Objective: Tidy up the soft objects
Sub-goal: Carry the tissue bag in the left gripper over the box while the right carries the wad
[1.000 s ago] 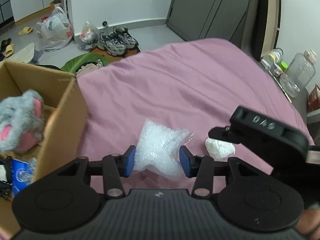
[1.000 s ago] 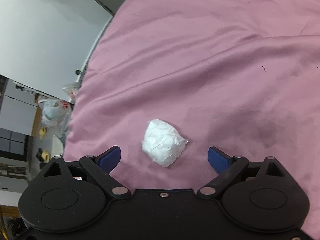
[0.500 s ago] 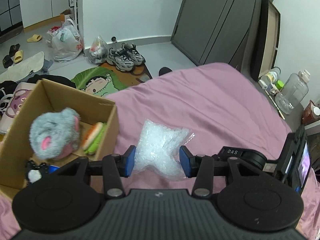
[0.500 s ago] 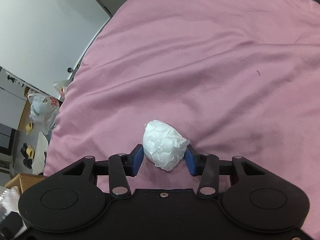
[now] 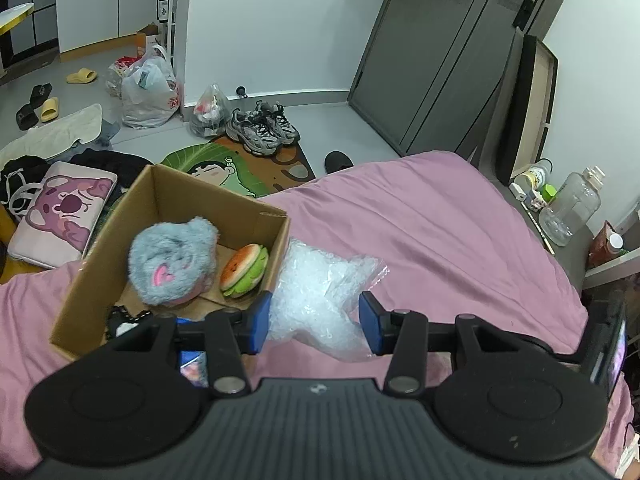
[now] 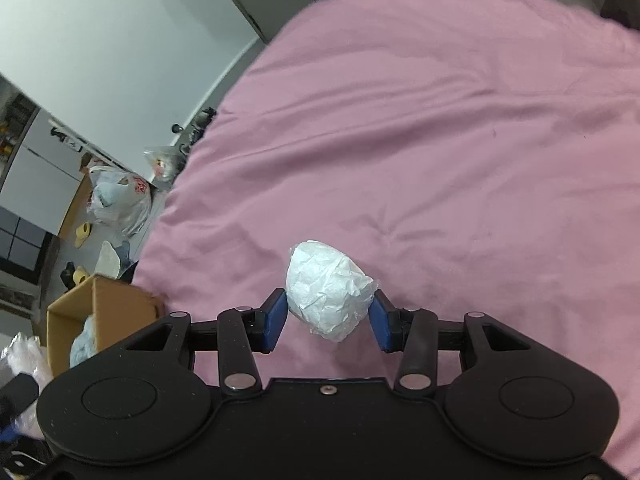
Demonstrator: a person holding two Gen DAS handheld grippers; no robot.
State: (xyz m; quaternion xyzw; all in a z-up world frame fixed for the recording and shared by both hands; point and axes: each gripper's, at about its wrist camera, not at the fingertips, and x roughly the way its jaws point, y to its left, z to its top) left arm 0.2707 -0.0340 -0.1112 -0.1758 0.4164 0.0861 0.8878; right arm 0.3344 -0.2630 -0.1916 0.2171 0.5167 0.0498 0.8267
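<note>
right gripper [image 6: 327, 316] has just closed on the white wad [image 6: 328, 290] — now lifted off the bed [image 6: 460, 140]; left gripper [image 5: 314, 320] stays clamped on the bubble wrap [image 5: 316, 292] beside the box [image 5: 176, 196] — both ready for boxing.

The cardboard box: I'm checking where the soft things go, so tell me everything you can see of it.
The cardboard box is plain brown corrugated card, open-topped, sitting upright on the pink bedspread at the bed's edge. Inside lie a fluffy grey plush with pink ears and a burger-shaped plush, plus small dark and blue items partly hidden behind the left tool. The clear plastic bag that tool grips overlaps the box's near wall in view; contact is unclear.
</note>
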